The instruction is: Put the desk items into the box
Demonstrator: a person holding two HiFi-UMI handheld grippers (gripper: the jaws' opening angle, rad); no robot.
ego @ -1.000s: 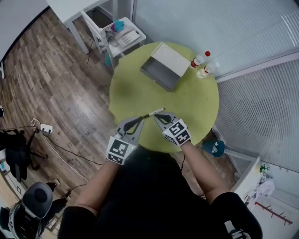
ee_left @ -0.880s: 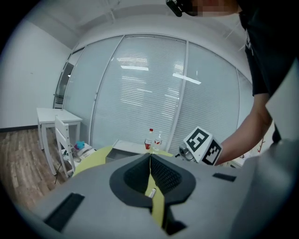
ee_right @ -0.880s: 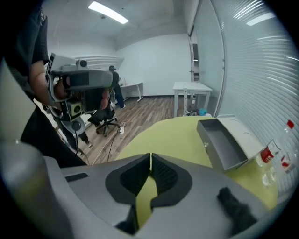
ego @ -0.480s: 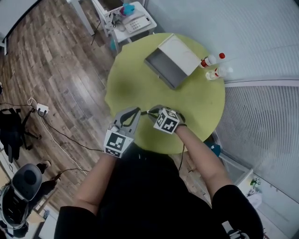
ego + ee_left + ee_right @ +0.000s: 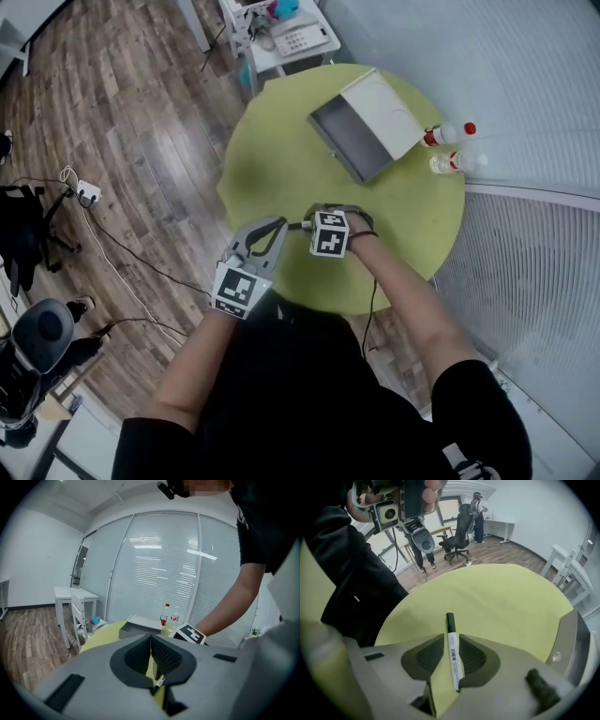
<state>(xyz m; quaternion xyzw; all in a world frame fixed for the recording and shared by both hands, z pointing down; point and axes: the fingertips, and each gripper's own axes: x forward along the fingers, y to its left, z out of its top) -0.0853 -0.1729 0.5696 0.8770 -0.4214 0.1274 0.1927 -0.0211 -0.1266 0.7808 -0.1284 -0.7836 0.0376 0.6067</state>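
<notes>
my right gripper [image 5: 451, 637] has its fingers [image 5: 476, 657] narrowed onto the marker [image 5: 453, 658], which they clamp along its white barrel. the marker's long axis runs the same way as the jaws. its black cap sticks out past the fingertips and points toward the table's left edge, and its other end sits back between the pads. my left gripper [image 5: 151, 641] has its jaws drawn together at the tips, with only a thin wedge of green showing lower down. a short bit of the marker shows through that wedge, and i cannot tell whether it touches the pads.

both grippers hang over the near edge of the round green table [image 5: 281, 141], close to each other, with the marker between them. from there to the far edge the surface lies bare. the open box [image 5: 349, 141] sits at the far edge, well apart from the marker, and two bottles [image 5: 448, 136] stand just beside it at the far right edge.
</notes>
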